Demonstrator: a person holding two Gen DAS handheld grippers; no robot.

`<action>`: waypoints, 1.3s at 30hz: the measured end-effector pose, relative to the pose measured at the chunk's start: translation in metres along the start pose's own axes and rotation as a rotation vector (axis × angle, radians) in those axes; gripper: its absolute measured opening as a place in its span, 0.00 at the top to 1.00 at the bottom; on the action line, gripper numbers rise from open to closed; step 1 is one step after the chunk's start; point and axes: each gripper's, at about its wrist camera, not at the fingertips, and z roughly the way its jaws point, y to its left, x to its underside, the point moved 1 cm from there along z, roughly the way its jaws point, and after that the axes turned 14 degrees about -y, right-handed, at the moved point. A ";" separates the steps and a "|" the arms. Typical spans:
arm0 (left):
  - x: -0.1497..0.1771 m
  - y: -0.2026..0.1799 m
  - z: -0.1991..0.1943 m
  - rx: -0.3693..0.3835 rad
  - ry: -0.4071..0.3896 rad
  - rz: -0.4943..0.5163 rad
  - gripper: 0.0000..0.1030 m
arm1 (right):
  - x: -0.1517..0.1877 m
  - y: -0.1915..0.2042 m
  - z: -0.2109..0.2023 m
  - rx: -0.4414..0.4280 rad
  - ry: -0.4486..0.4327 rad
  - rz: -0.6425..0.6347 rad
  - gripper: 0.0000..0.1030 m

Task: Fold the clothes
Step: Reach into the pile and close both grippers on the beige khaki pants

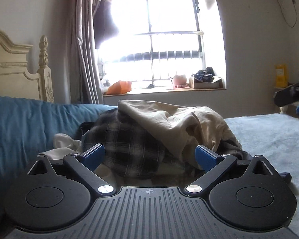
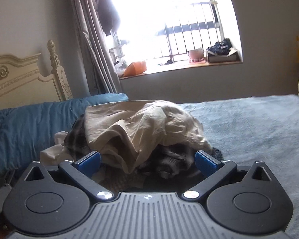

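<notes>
Left wrist view shows the left gripper (image 1: 149, 156) right up close, low over the bed, with its blue fingers (image 1: 94, 155) spread wide and nothing between them. Right wrist view shows the right gripper (image 2: 147, 160) the same way, jaws wide and holding nothing. Just past both of them sits the pile of clothes (image 2: 137, 137), all bunched up in a heap and not folded. A dark checked shirt (image 1: 125, 149) lies low in the heap, nearest the left gripper. A tan cloth (image 2: 129, 127) is flopped over the top, and a small white cloth (image 1: 63, 142) peeks out at the left side. All of this rests on the pale blue blanket (image 2: 259, 131), with a deep blue pillow (image 1: 26, 123) to the left. Farther back are the cream headboard (image 1: 12, 63) and the bright window (image 1: 159, 39). I think the tricky part is that the clothes are tangled on top of each other. A pinch could grab two pieces at once, or only a loose wrinkle that slips out. Pulling the checked shirt from below could drag the tan cloth along and tip the heap over. The window glare may also make edges hard to see.
</notes>
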 end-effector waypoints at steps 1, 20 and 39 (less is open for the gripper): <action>0.002 0.000 0.008 0.006 -0.001 0.002 0.13 | -0.003 0.000 0.017 -0.011 0.013 0.026 0.03; 0.011 -0.034 0.087 0.000 0.038 0.109 0.63 | 0.008 -0.003 0.212 0.172 0.300 0.001 0.43; -0.035 -0.034 0.028 0.031 -0.120 -0.056 0.87 | -0.056 -0.012 0.100 0.123 -0.016 -0.080 0.95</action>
